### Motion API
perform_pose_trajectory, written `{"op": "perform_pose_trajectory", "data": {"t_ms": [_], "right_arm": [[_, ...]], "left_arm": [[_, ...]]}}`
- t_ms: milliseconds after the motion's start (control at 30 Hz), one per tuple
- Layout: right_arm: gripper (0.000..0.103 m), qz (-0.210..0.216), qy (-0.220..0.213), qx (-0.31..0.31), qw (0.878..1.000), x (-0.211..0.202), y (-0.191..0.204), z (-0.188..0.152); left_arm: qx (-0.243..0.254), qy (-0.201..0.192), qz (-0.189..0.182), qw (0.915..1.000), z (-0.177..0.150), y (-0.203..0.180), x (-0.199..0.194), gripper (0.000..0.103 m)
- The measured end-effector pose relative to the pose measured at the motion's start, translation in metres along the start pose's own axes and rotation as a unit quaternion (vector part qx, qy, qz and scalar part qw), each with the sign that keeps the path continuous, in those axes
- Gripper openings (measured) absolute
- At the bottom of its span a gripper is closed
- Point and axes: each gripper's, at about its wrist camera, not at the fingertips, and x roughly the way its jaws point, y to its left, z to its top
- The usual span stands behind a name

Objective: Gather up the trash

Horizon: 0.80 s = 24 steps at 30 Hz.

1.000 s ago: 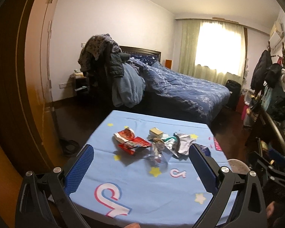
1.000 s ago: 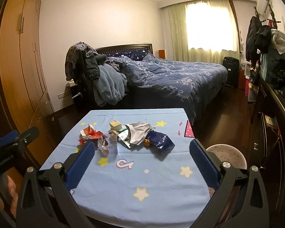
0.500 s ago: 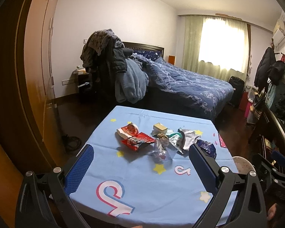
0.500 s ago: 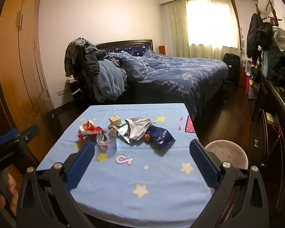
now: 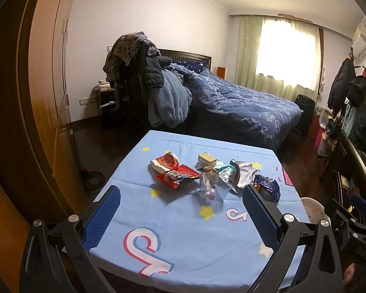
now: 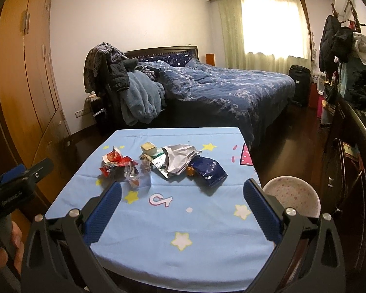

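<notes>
Trash (image 5: 214, 173) sits heaped mid-table (image 5: 183, 232): red wrappers, crumpled silver foil, dark blue bag, small yellow box. Left gripper (image 5: 181, 197) and right gripper (image 6: 182, 193) both spread wide, empty

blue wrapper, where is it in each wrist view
Left wrist: blue wrapper sits right of centre, just behind the right finger's tip.
Right wrist: centre, at the right end of the trash pile.
Shared landmark: the yellow box at the pile's far edge.

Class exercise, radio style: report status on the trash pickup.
Left gripper open, right gripper open, both empty. Wrappers piled on the table, untouched. Bin at the table's right. Path clear.
</notes>
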Motion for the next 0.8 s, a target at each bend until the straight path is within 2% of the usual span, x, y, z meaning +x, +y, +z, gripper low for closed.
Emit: {"op": "perform_pose_trajectory", "data": {"t_ms": [400, 800], "right_arm": [[0.100, 0.000, 0.010, -0.003, 1.000, 0.0068, 0.0020, -0.0023], [0.100, -0.002, 0.012, -0.006, 1.000, 0.0088, 0.0041, -0.0045]], "left_arm": [[0.004, 0.016, 0.001, 0.9999, -0.0019, -0.0009, 0.0054, 0.099], [0.004, 0.016, 0.001, 0.9999, -0.0007, -0.0007, 0.0070, 0.099]]}}
